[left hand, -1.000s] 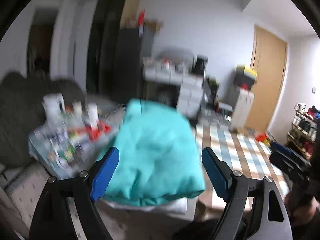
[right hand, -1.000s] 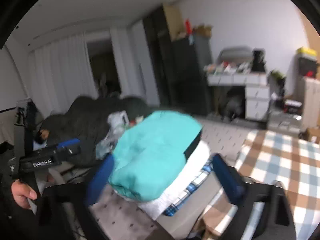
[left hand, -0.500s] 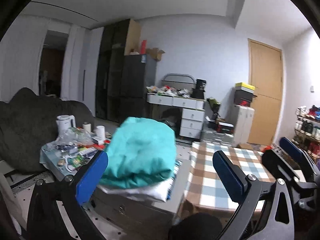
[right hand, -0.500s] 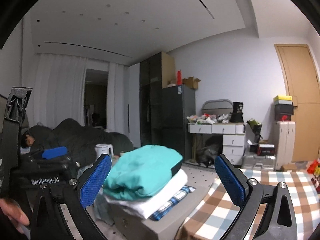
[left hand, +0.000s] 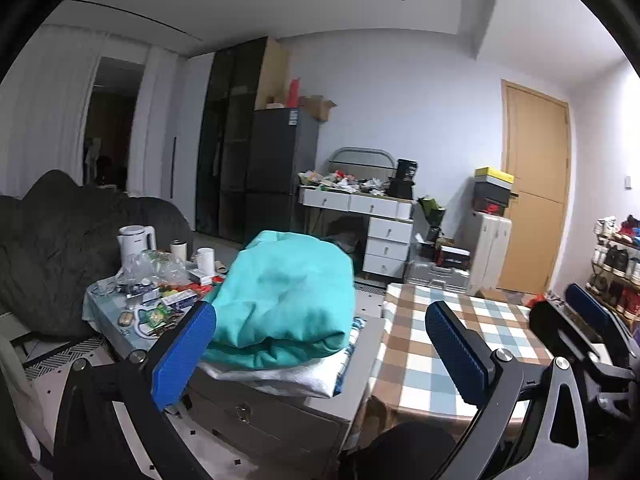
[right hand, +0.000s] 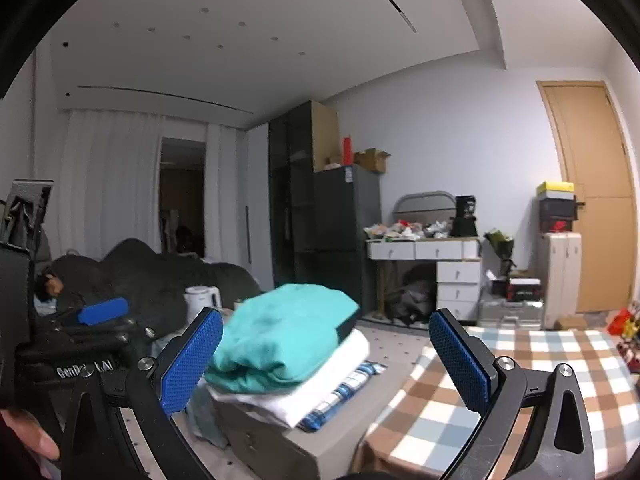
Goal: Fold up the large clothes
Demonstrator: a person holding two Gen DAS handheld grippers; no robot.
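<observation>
Far left, a dark sofa (left hand: pixel 60 248) runs along the wall, and in front of it a low desk (left hand: pixel 104 320) is crowded with a white kettle (left hand: pixel 134 242), mugs and packets. Next along, a grey drawer chest (left hand: pixel 280 412) carries a stack of folded clothes: a teal garment (left hand: pixel 284 292) on top, a white one (right hand: pixel 320 384) under it, and a blue checked piece (right hand: pixel 344 388) at the bottom. The left gripper (left hand: pixel 320 352) is held back from the stack, its jaws having just spread to full width, with nothing between them. The right gripper (right hand: pixel 326 364) also stands wide open and empty, clear of the pile. To the right of the chest lies a checked tablecloth (left hand: pixel 440 344), bare. Beyond it are a white dresser (left hand: pixel 380 232) and a wooden door (left hand: pixel 532 192).
</observation>
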